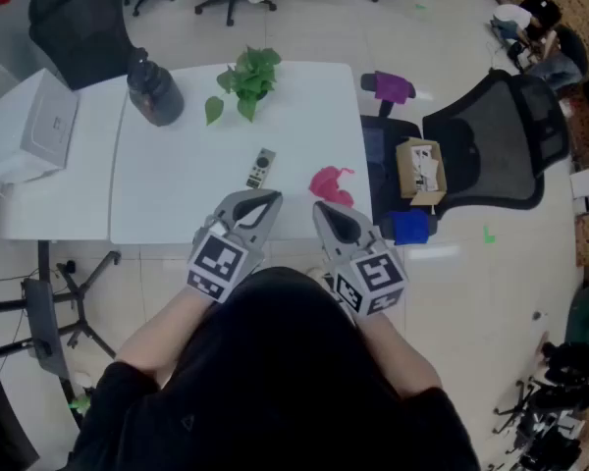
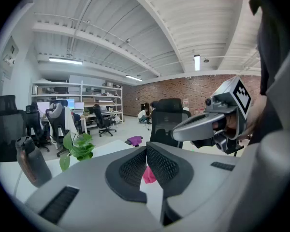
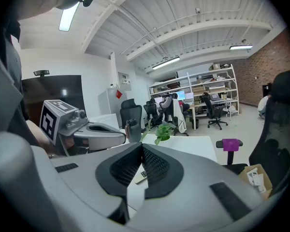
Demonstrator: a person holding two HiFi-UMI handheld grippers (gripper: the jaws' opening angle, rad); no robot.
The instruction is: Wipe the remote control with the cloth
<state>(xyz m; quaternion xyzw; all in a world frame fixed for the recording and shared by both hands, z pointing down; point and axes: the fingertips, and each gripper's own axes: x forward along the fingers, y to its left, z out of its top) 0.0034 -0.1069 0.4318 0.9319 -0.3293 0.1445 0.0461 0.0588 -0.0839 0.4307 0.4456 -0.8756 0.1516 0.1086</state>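
Observation:
The grey remote control (image 1: 261, 168) lies on the white table (image 1: 177, 194), a little right of the middle. A crumpled pink cloth (image 1: 331, 183) rests to its right, near the table's right edge. My left gripper (image 1: 273, 198) hovers over the front edge just below the remote, shut and empty. My right gripper (image 1: 317, 207) hangs beside it, below the cloth, also shut with nothing held. In the left gripper view the cloth (image 2: 149, 175) shows under the closed jaws. In the right gripper view the remote (image 3: 141, 174) peeks out beneath the closed jaws.
A dark bottle (image 1: 154, 90) and a potted green plant (image 1: 245, 78) stand at the table's back. A white box (image 1: 39, 126) sits on the adjoining table at left. A black office chair (image 1: 491, 145) with a cardboard box (image 1: 419, 170) stands close on the right.

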